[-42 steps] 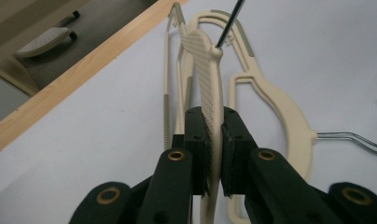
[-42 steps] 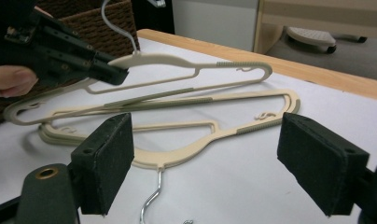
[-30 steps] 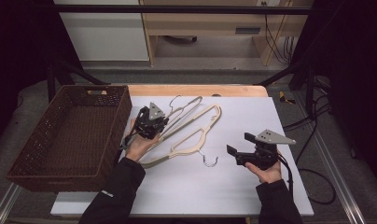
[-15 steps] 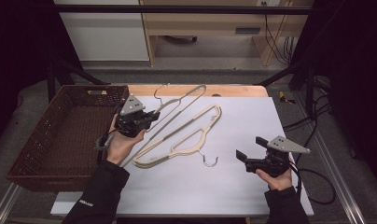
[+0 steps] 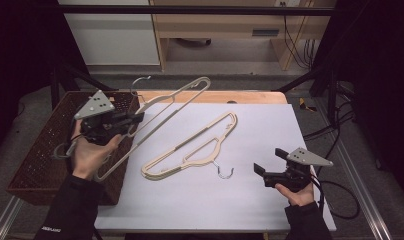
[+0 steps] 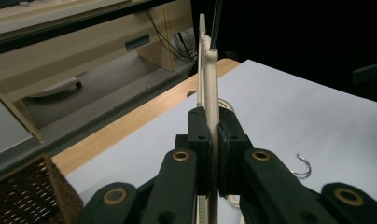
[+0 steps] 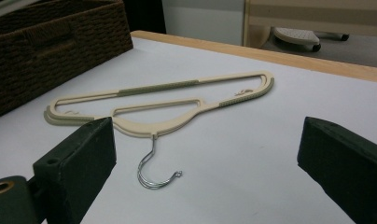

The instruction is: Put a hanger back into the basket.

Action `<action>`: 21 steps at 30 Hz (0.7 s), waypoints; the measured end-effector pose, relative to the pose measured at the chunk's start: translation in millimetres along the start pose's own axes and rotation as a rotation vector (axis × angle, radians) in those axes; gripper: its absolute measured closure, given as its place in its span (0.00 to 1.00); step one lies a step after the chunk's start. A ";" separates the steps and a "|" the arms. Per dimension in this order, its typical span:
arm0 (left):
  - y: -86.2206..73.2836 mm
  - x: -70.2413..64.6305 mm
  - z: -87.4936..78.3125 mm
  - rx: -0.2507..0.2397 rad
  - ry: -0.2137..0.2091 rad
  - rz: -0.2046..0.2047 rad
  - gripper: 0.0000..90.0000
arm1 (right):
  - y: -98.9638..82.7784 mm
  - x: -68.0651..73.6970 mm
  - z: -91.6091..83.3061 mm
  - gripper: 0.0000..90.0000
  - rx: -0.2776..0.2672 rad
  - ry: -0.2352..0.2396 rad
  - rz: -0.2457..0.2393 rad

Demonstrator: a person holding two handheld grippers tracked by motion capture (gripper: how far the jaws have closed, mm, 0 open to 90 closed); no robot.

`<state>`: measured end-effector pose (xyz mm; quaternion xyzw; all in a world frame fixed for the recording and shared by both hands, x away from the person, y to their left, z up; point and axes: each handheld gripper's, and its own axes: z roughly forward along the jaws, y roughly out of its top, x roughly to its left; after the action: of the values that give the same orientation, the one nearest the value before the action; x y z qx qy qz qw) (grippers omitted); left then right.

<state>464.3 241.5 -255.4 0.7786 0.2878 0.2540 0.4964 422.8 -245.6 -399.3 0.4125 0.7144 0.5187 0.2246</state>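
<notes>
While the left gripper is clamped tight on one cream plastic hanger, that hanger is up off the table and held tilted: its long axis runs from the lower end near the person's left wrist up to the far right, and its metal hook pokes out toward the far side, above the basket's back corner. In the left gripper view the jaws pinch the hanger's thin edge with no gap at all, and the frame stands nearly edge-on to the camera.

The second cream hanger lies flat on the white table cover, roughly mid-table. Its long axis goes the same diagonal way, near left to far right, and its chrome hook points back toward the person. It might actually be two hangers stacked, the doubled edge in the right gripper view kinda looks like it, but I can't say for sure.

The right gripper hovers low at the near right, jaws spread wide with nothing in them, having just been opening, aimed at that hook.

The brown wicker basket sits at the table's left edge, just beside the lifted hanger's lower end.
</notes>
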 end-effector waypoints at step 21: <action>-30.3 81.1 -64.6 0.029 0.131 -0.020 0.96 | -1.5 0.2 0.8 0.05 0.010 -0.010 -0.010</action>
<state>471.6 349.1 -249.9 0.7646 0.3311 0.2950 0.4678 422.8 -245.2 -400.9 0.4127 0.7180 0.5118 0.2287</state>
